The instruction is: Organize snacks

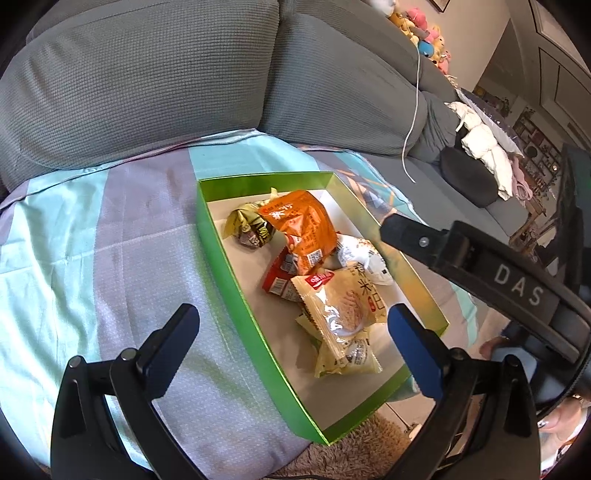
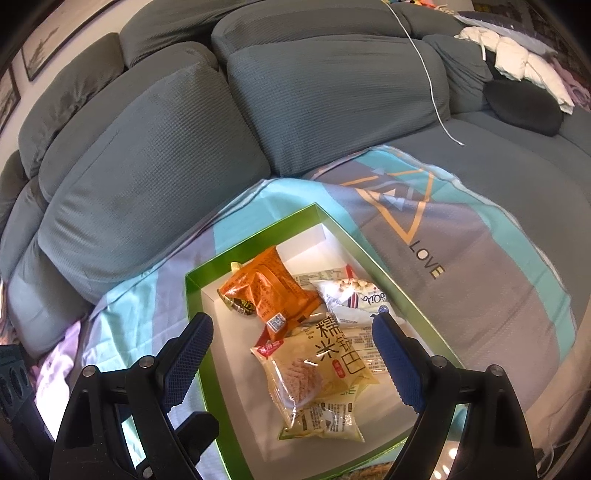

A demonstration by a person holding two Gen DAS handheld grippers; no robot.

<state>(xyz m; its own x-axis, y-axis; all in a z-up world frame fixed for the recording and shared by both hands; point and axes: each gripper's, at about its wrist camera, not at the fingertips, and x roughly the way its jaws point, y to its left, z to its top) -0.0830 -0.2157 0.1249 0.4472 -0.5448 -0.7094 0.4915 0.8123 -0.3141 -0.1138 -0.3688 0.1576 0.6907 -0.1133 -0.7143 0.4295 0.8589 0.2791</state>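
Between the fingers: shallow green cardboard box (image 2: 255, 229) on the striped cloth (image 2: 480, 240).
Snacks: orange crinkly packet (image 2: 273, 291), yellow rice-cracker packets (image 2: 314, 369), all inside.
Left gripper (image 1: 291, 325): spread, holding nothing.
Right gripper (image 2: 291, 332): spread, holding nothing.
Left to do: looks nearly done; no loose snacks show.

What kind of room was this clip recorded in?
Most likely a home living room: a grey sofa with big cushions, a patterned sheet spread over its seat under the green snack box, and plush toys piled at the far end.
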